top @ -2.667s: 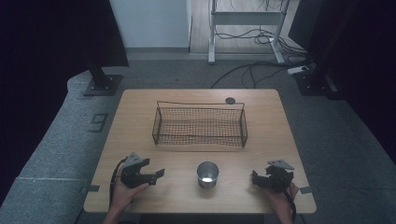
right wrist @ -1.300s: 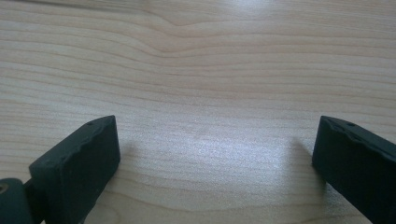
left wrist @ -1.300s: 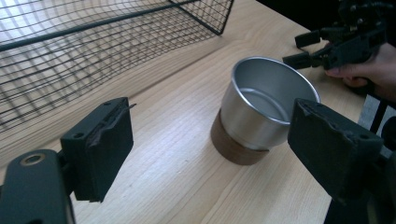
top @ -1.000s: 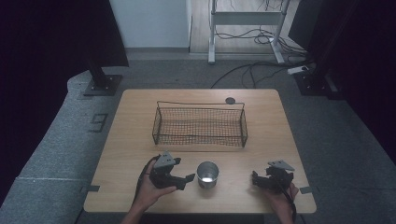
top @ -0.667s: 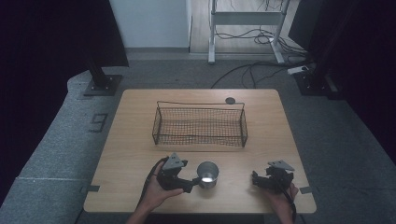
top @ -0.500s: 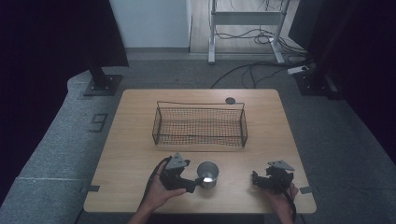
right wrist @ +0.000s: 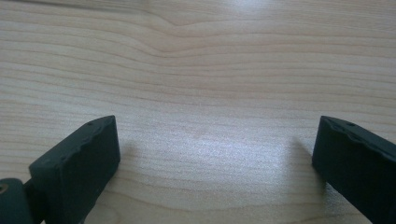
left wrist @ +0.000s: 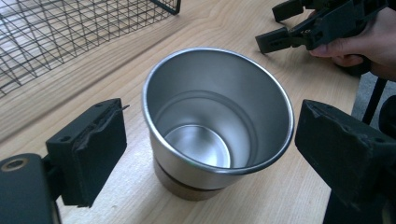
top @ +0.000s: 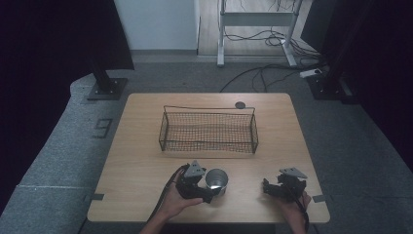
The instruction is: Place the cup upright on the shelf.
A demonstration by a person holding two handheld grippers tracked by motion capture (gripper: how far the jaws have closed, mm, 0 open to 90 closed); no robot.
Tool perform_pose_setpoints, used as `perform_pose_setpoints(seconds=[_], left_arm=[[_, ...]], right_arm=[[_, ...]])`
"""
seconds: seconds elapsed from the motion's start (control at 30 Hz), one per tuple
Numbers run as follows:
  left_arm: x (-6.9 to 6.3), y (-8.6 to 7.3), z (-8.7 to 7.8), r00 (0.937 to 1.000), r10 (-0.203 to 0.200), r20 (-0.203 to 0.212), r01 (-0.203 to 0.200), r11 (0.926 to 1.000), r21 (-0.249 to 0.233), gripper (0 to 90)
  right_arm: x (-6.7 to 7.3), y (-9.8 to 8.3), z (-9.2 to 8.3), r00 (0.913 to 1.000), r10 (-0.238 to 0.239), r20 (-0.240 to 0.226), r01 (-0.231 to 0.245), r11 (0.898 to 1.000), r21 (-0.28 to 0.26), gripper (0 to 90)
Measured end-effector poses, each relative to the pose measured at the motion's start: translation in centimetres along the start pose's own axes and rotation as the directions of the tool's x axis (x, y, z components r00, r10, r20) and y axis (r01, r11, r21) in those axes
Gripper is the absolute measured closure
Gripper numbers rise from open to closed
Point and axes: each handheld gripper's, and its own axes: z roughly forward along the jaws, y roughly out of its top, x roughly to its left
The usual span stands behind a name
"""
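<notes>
A: Looking along your left hand-held gripper [left wrist: 205, 140], you have its two black jaws spread wide, one on each side of the steel cup [left wrist: 217, 123] — a gap shows between each pad and the cup's wall, so nothing is clamped.

B: And the cup itself?

A: You have it standing upright on the wooden counter [top: 141, 146], mouth up, inside bare and shiny, with a brownish band around its base. From the high view the steel cup [top: 216, 179] sits near the front edge of the counter, a little left of the middle, and your left hand-held gripper [top: 207, 191] is right against its left side, with your left hand [top: 175, 202] behind it.

B: What about my other hand?

A: Your right hand-held gripper [top: 272, 187] rests low near the front right part of the counter, well apart from the cup, jaws pointing left toward it. In its own view the right hand-held gripper [right wrist: 215, 163] has its jaws standing apart with bare wood grain between them — holding nothing. You can also see it far off at the top right of the left gripper view, gripped in your right hand [left wrist: 364, 39].

B: Anything else on the counter?

A: A black wire basket [top: 208, 130] stands behind the cup, toward the middle, and a small dark round disc [top: 239, 105] lies just beyond the basket's far right corner.
</notes>
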Motion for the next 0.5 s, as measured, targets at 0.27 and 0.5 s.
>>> perform_pose_setpoints(seconds=[0.27, 0.5], left_arm=[[-0.4, 0.3, 1.4, 0.9999, 0.010, 0.009, -0.010, 0.9998, 0.018, 8.1], [-0.6, 0.4, 2.7, 0.9997, 0.021, -0.014, -0.021, 0.9994, 0.028, 8.2]], right_arm=[[0.0, 0.0, 0.0, 1.0000, 0.000, 0.000, 0.000, 1.000, 0.000, 0.8], [0.0, 0.0, 0.0, 1.0000, 0.000, 0.000, 0.000, 1.000, 0.000, 0.8]])
